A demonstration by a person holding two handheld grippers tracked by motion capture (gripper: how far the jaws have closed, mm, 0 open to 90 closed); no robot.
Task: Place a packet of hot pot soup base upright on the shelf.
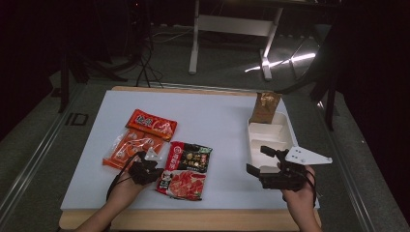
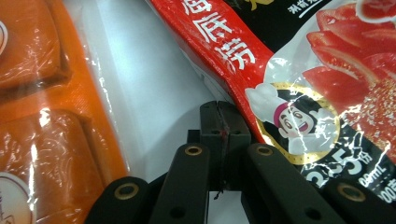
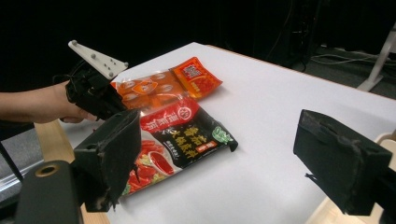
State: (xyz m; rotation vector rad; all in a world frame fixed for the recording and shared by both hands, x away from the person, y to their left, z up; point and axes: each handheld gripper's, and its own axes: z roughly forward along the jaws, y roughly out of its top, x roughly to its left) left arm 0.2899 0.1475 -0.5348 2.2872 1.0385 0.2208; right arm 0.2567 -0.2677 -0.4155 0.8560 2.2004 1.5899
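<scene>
White tabletop under dim light: your left gripper (image 1: pixel 145 170) sits clenched and empty between the orange packet (image 1: pixel 129 150) and the black-and-red pouch (image 1: pixel 186 169), likely to nudge its edge. Your right gripper (image 1: pixel 265 162) waits released beside the white tray (image 1: pixel 285 133).

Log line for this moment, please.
left gripper: shut, empty, at black-red pouch edge | right gripper: open, empty, by white tray | orange pack, red packet: on table

Red-and-black sauce pouch (image 1: pixel 184 169), orange packets (image 1: pixel 129 149), white tray (image 1: pixel 270 137), brown bag (image 1: pixel 265 107).
</scene>
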